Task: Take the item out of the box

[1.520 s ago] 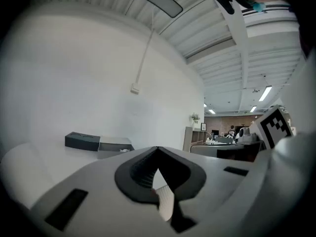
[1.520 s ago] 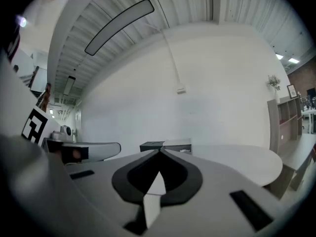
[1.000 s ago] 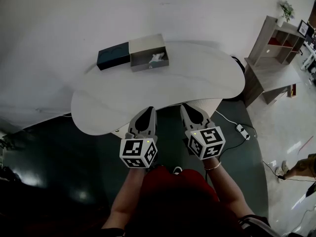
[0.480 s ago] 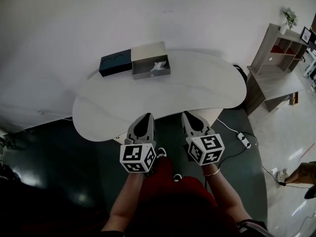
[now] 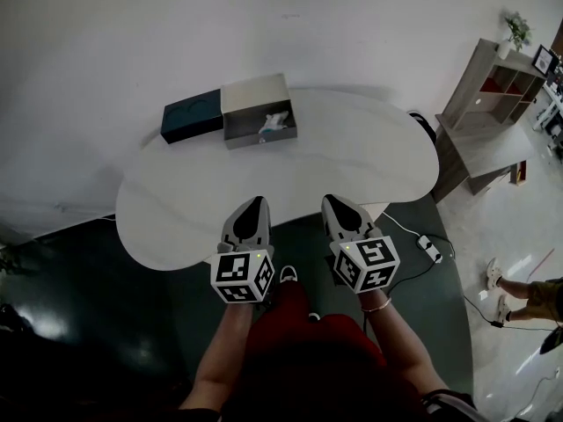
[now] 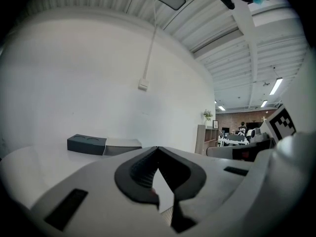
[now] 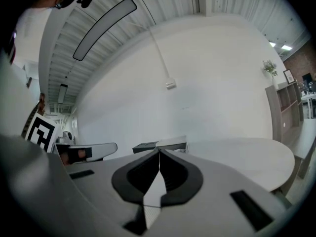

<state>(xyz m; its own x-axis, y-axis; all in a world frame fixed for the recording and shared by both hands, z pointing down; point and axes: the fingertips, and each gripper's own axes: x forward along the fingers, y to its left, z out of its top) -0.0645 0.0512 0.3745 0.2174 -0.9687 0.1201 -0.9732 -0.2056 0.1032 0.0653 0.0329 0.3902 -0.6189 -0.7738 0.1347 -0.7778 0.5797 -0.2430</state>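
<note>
A grey open box sits at the far side of the white table, with a pale item lying inside it. Its dark lid lies right beside it on the left. My left gripper and right gripper hover side by side over the table's near edge, both shut and empty, well short of the box. In the left gripper view the lid and box show far ahead; in the right gripper view the box peeks above the shut jaws.
A wooden shelf unit with a small plant stands to the right of the table. A power strip and cable lie on the dark floor. A person's legs show at the right edge. A white wall lies behind the table.
Both grippers have come slightly forward over the table's near edge, still shut. The view has shifted a little, so box and lid appear further left.
</note>
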